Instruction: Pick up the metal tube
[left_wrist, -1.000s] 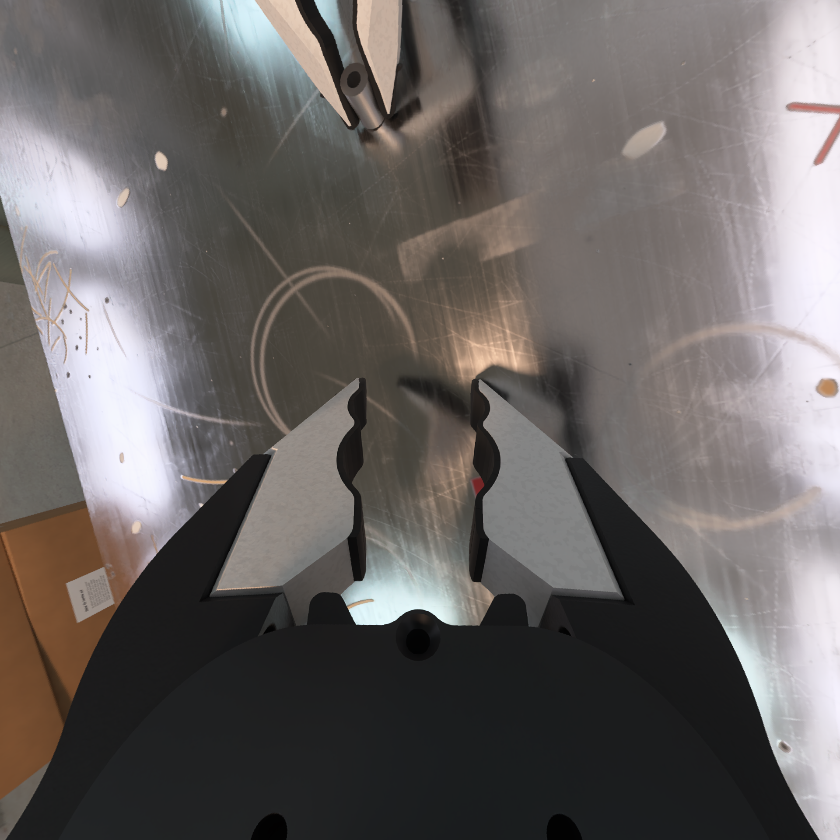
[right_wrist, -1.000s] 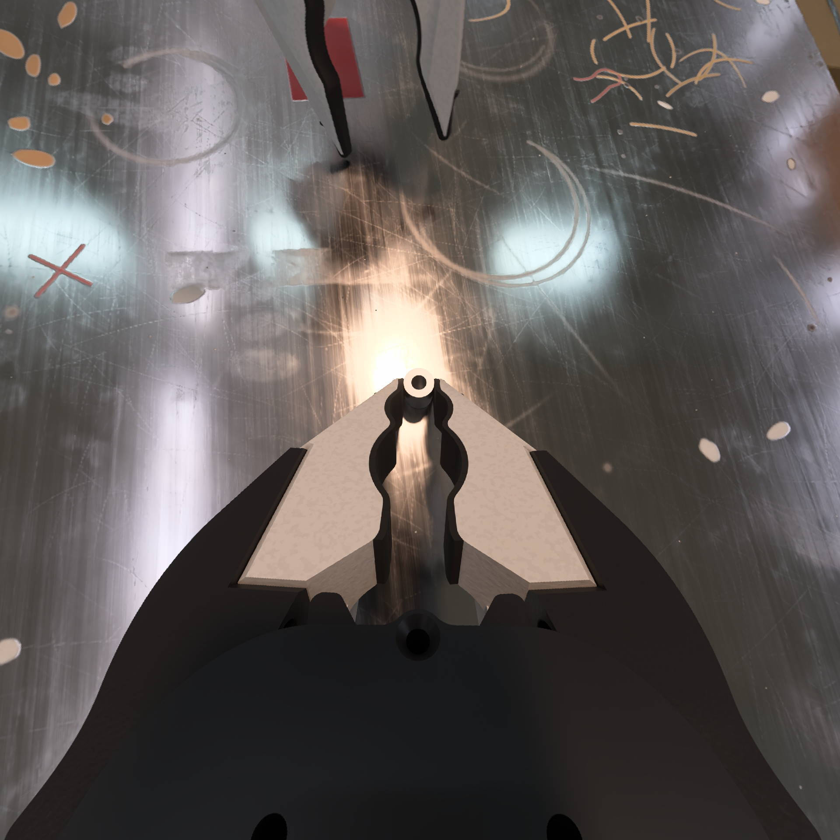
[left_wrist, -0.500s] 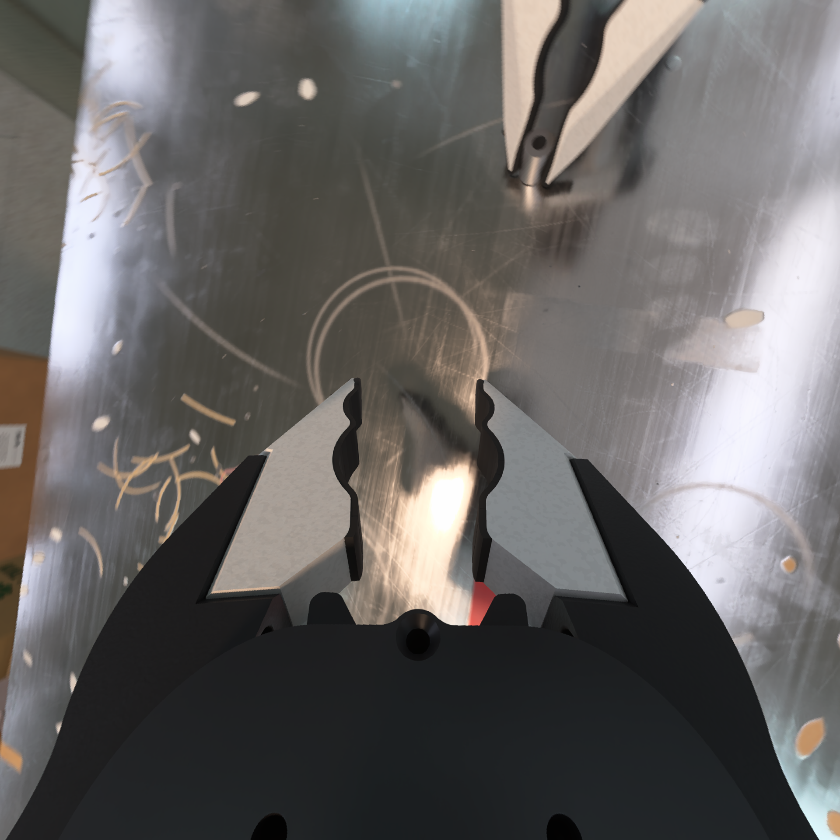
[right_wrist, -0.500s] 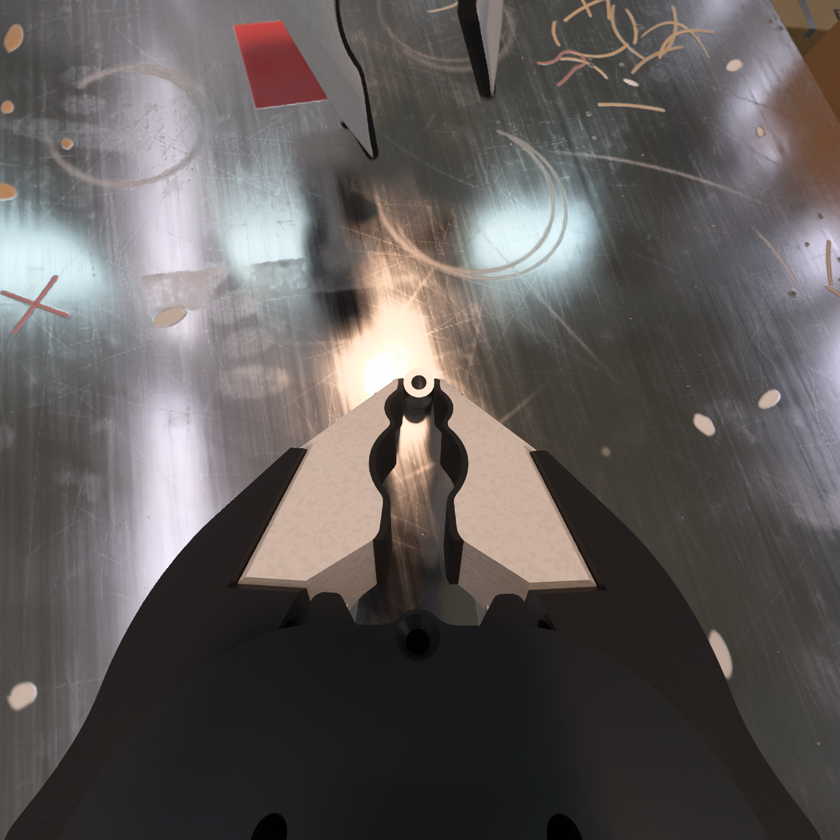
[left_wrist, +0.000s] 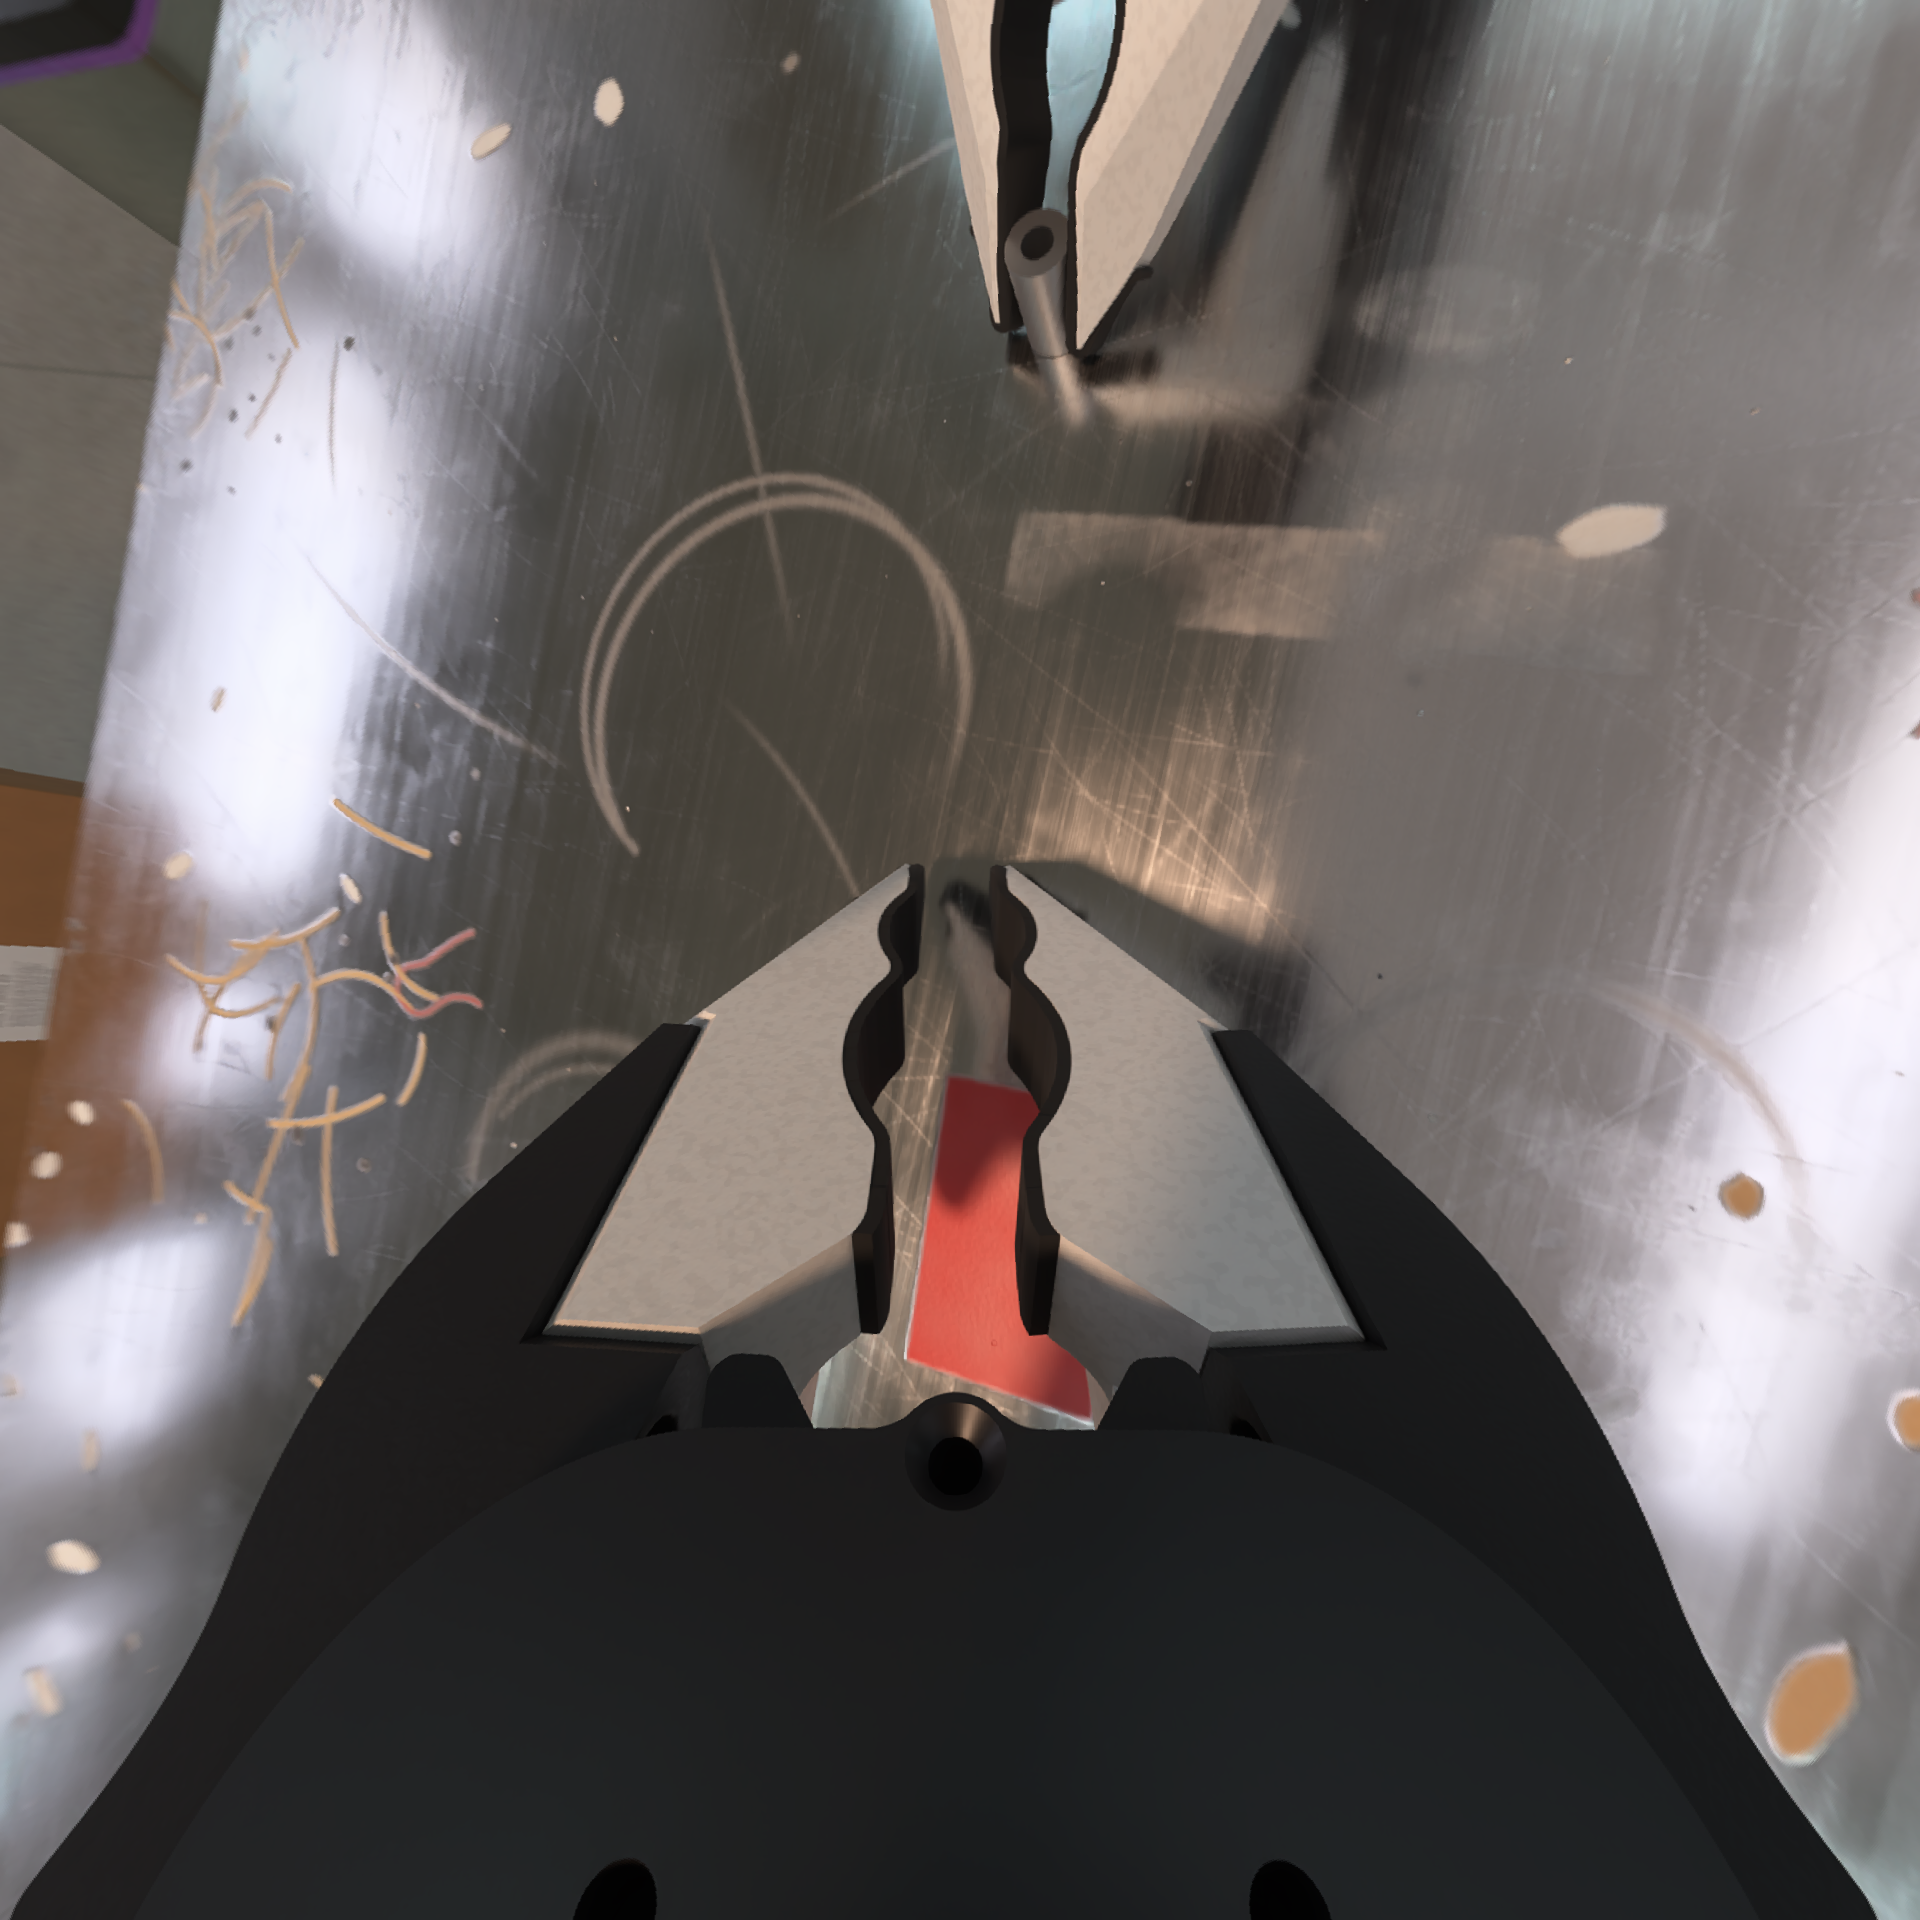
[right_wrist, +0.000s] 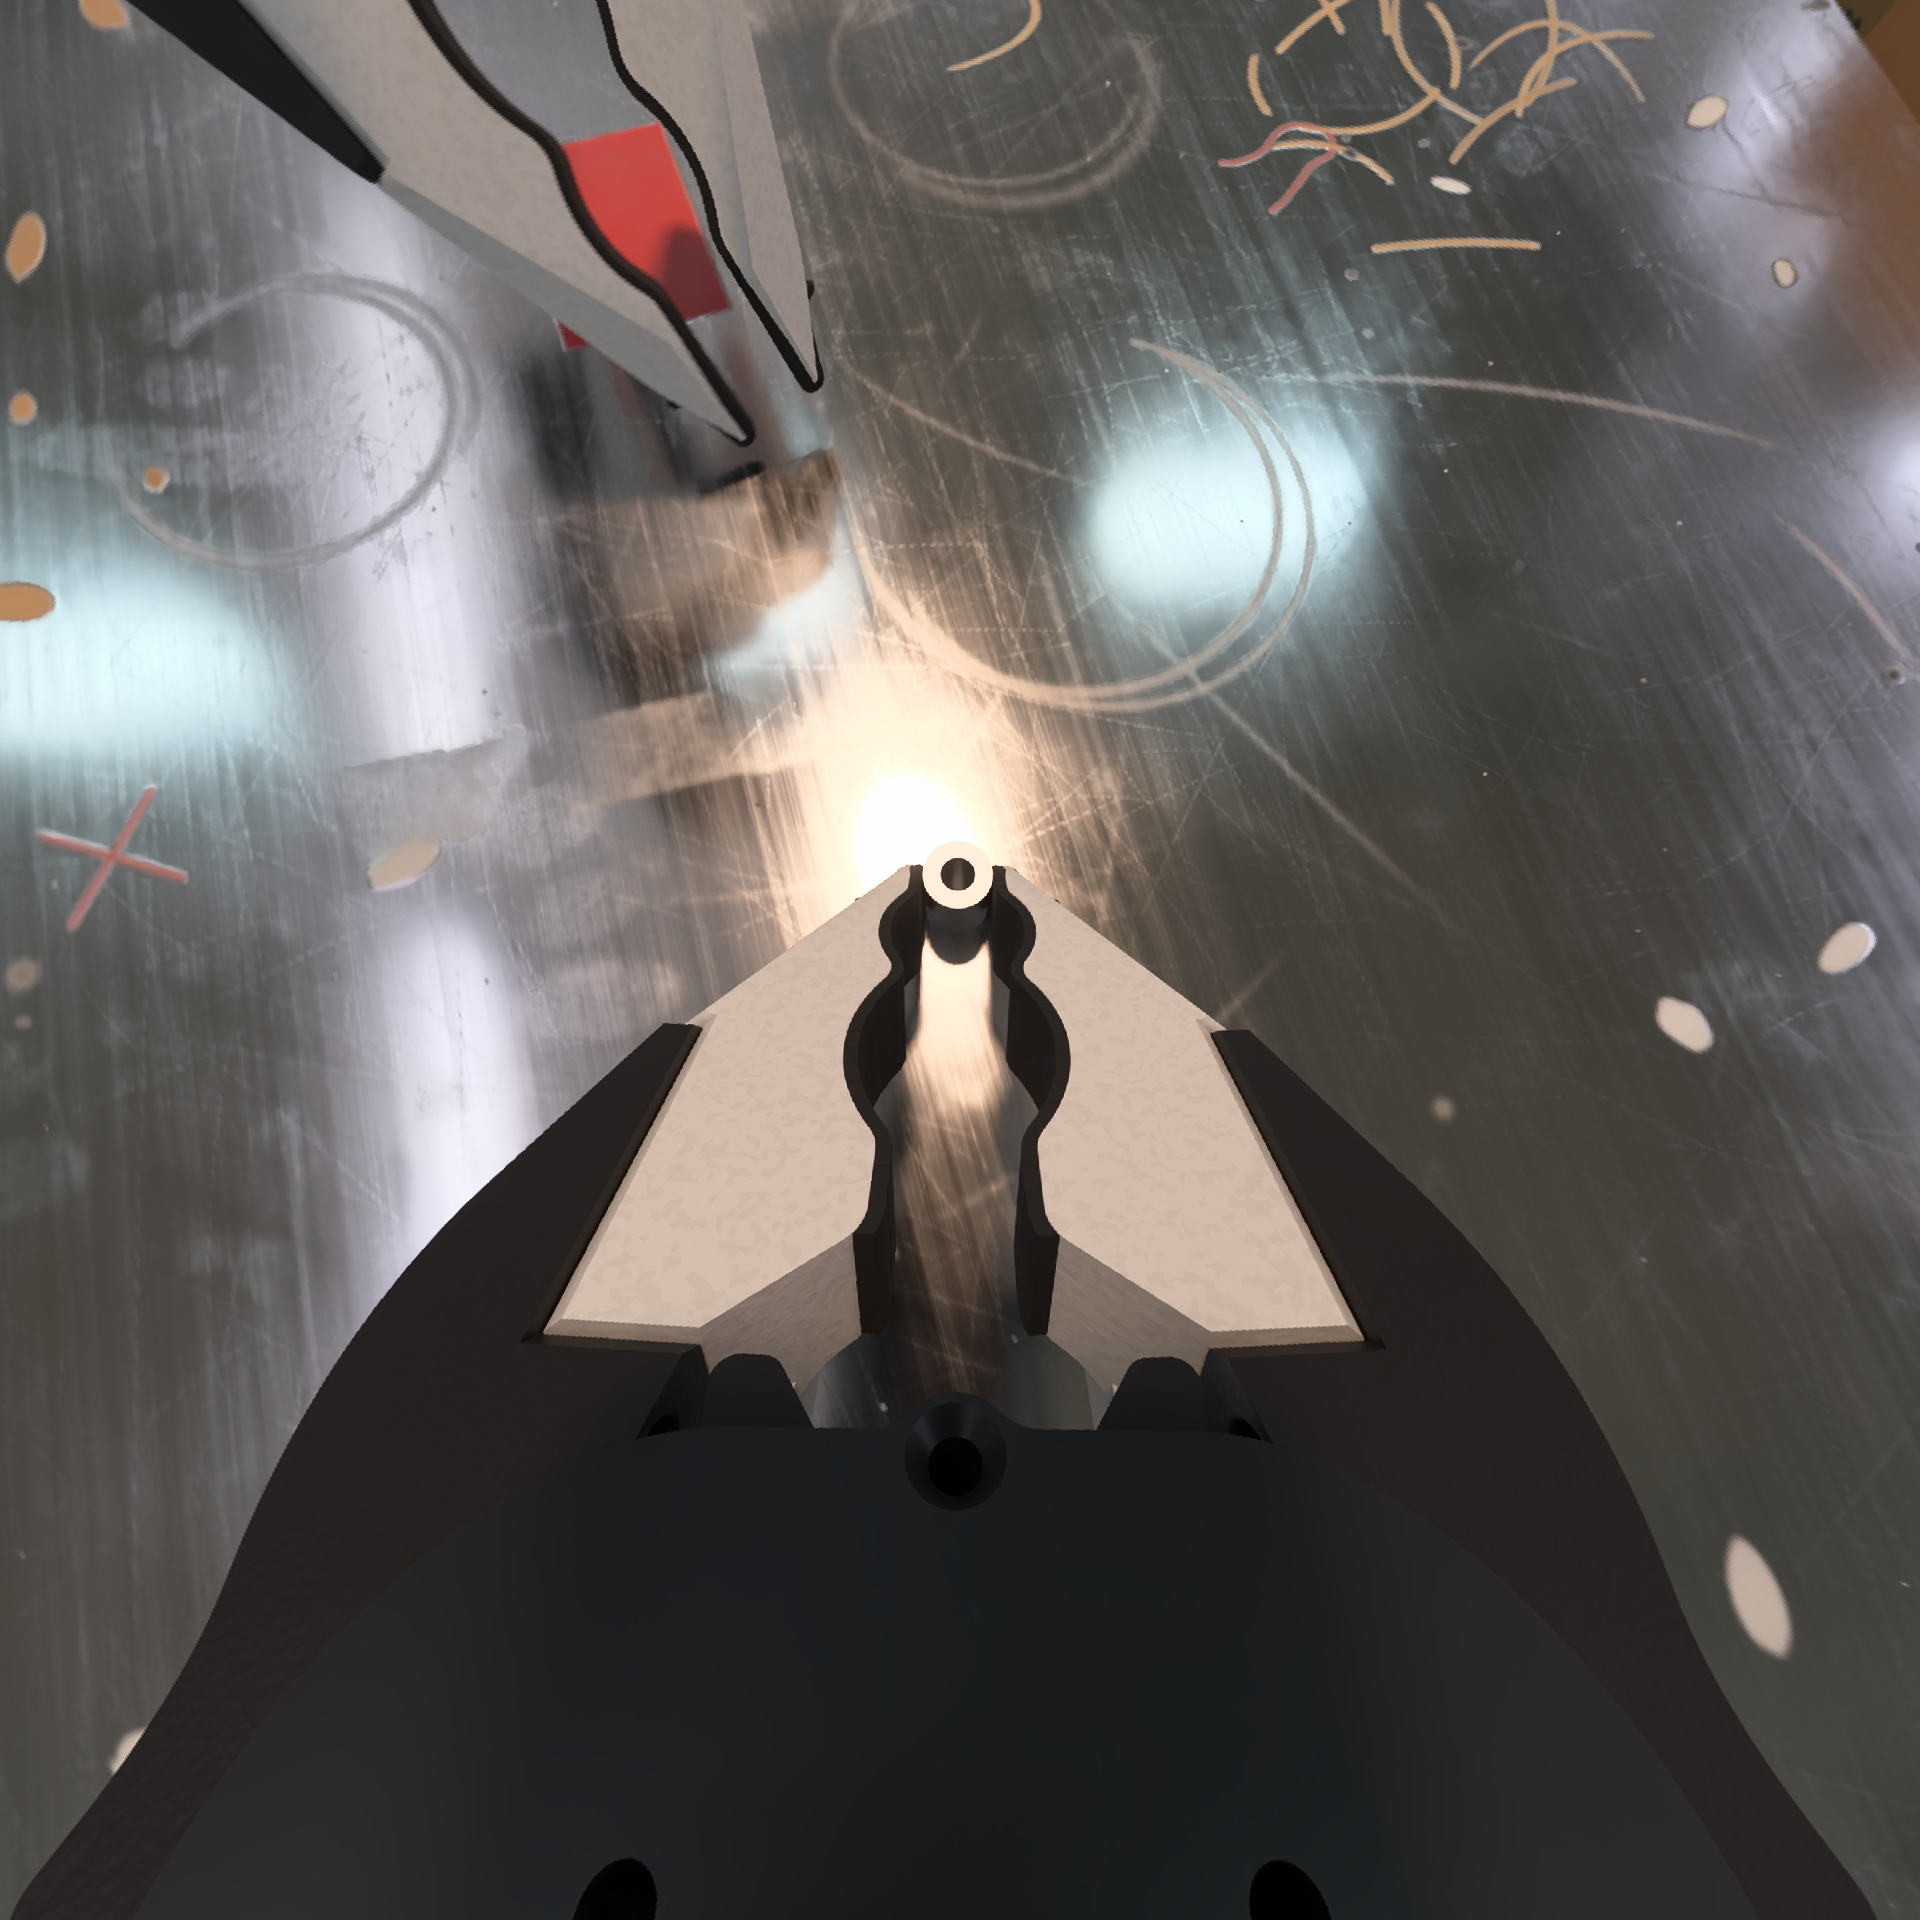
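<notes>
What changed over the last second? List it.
The left gripper narrowed its jaws to a slim gap and moved over the red patch; whether it grips anything is unclear. The right gripper stayed shut on the metal tube.

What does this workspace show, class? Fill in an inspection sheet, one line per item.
Surface: scratched metal tabletop, with ring marks, glare and a red cross mark.
Job's things: metal tube, end-on, clamped at the fingertips.
Clutter: tan curled strands, one reddish; pale flecks; flat red patch.
Grippers: right gripper shut on the metal tube; left gripper with a narrow gap, a pale shape between the tips, grip unclear.
Cables: nothing seen.
Surroundings: brown box beyond the table edge.
</notes>
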